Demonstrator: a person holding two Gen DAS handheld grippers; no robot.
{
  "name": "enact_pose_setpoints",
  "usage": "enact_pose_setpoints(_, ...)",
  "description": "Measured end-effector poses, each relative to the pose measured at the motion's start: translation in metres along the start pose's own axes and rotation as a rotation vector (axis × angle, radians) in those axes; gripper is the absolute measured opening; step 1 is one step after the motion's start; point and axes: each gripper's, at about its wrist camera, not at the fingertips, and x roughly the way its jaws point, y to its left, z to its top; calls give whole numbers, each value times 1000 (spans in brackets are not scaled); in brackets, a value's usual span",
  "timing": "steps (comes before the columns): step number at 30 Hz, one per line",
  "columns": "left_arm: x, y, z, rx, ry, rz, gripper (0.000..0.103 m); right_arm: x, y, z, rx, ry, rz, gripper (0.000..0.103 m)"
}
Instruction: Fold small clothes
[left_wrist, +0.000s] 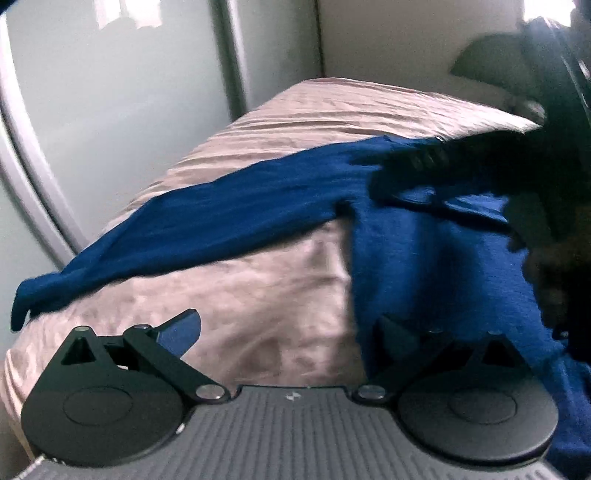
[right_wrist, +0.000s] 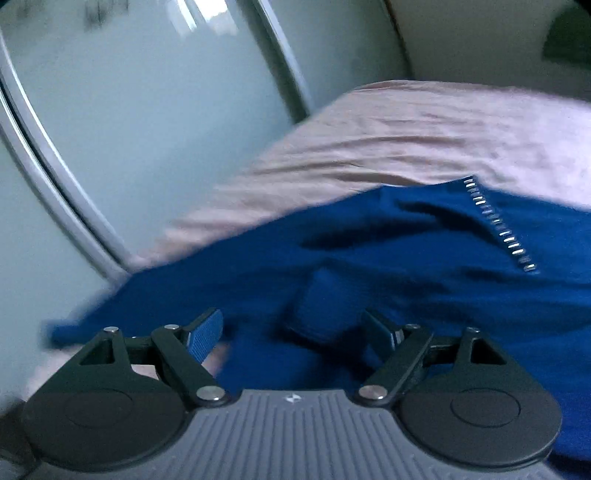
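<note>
Left wrist view, garment: one deep blue knitted long-sleeved top (left_wrist: 424, 240) lies on the pale pink wrinkled bed sheet (left_wrist: 258, 295), its body at 2 o'clock from the left gripper (left_wrist: 288, 332).
Left wrist view, long axis: one blue sleeve (left_wrist: 184, 221) stretches from 1 o'clock down to 9 o'clock, ending at the bed's near corner.
Left wrist view, tool: jaws stand wide apart with nothing between them; the right finger sits over the garment's edge, the left over bare sheet.
Left wrist view, other tool: the right gripper (left_wrist: 424, 173) is a dark blurred shape on the cloth at 1 o'clock.
Right wrist view, garment: the same blue top fills 12 to 3 o'clock, with a row of small silver zip teeth (right_wrist: 498, 229) at 2 o'clock.
Right wrist view, tool: the jaws are spread wide and grip nothing; a raised blue fold (right_wrist: 325, 306) lies just ahead, between the fingers.
Right wrist view, nearer hand: probably the right for the body, the left for the sleeve.
Count: one garment, one sleeve visible, two grippers, one bed.
</note>
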Motion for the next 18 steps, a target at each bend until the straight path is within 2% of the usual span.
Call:
enact_pose_setpoints(4, 3, 34, -2, -58, 6, 76, 102, -4, 25, -8, -79, -27, 31, 83)
enact_pose_setpoints(7, 4, 66, -5, -119, 12, 134, 102, -7, 56, -12, -208, -55, 40, 83)
enact_pose_setpoints(9, 3, 90, -6, -156, 8, 177, 102, -6, 79, -15, -294, -59, 85, 83)
enact_pose_setpoints(12, -2, 130, -3, -175, -31, 287, 102, -1, 110, -22, -404, -49, 147, 83)
enact_pose_setpoints(14, -5, 158, 0, -164, -87, 345, 102, 4, 128, -29, -484, -44, 132, 83)
enact_pose_setpoints(16, -3, 185, 2, -115, -134, 352, 102, 6, 139, -36, -536, -40, 128, 83)
enact_pose_setpoints(18, 3, 209, 4, -53, -140, 308, 102, 6, 145, -41, -557, -37, 139, 83)
